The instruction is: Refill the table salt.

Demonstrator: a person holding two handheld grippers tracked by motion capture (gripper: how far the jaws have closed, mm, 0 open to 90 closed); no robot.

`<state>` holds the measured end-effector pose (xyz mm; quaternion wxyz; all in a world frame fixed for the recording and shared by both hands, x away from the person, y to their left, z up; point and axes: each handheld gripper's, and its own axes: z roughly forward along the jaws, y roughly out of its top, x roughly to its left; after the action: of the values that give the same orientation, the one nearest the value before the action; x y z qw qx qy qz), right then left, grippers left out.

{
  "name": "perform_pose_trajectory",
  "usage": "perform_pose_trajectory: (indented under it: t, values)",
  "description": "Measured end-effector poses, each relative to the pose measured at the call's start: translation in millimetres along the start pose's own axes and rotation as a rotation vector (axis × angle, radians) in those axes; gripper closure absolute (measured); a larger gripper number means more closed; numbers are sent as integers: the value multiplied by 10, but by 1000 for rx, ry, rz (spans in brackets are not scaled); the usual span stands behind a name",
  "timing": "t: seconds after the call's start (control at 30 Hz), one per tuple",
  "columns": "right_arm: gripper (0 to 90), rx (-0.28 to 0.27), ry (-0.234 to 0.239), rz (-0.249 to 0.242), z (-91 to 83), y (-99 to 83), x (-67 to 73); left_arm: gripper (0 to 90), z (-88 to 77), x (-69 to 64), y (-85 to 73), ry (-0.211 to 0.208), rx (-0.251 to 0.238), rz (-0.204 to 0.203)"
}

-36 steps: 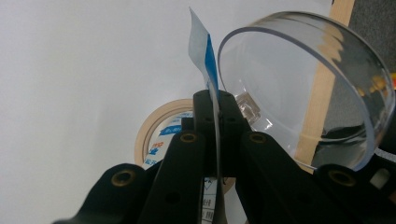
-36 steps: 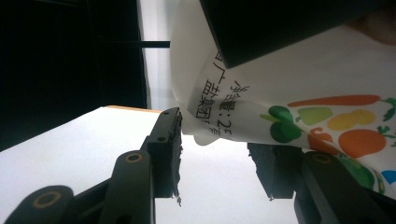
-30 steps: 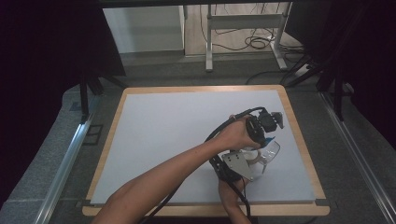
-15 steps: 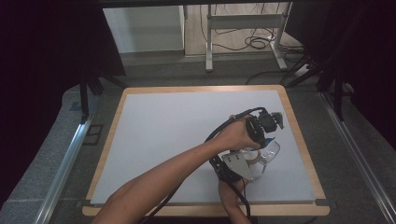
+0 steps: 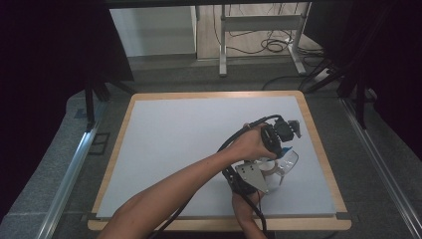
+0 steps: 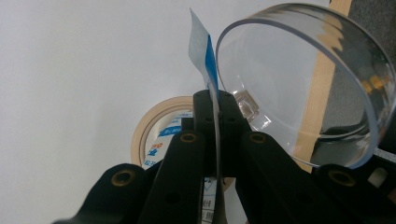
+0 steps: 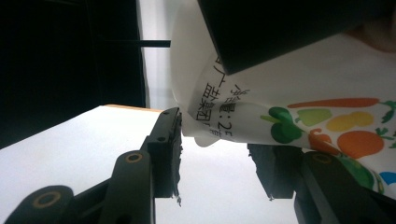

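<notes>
bag label [image 7: 280, 116] half behind left gripper [image 7: 280, 28]

High view: table [image 5: 174, 149] evenly lit from above, surroundings near black, slightly soft overall; left gripper view washed out on the white surface, jaws blurred up close; right gripper view has a dark left half, soft foreground.

1. The high view looks forward and down from above the person's side, taking in the whole table [image 5: 164, 149] from a distance.
2. The left gripper view looks along its jaws, very close to the clear cup [image 6: 299, 88].
3. The right gripper view looks low across the table, near the cup's printed sleeve [image 7: 299, 116].
4. All three share the cup and white tabletop.
</notes>
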<state>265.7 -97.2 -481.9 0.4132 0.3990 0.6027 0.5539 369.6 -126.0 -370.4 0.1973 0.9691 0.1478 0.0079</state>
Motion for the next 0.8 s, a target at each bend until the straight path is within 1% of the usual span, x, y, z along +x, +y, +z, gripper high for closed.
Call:
perform_pose_trajectory:
  t: [0.17,0.27,0.8]
  values:
    - [556,3,1,7,-2,2,-3,900,8,-3,3,-1,-2,-2]
    - [556,0,-1,2,-1,1,-10,900,8,-5,8,-1,-2,-1]
    - [556,-3,-7,8,-6,2,-30,900,13,-13,35,-2,1,6]
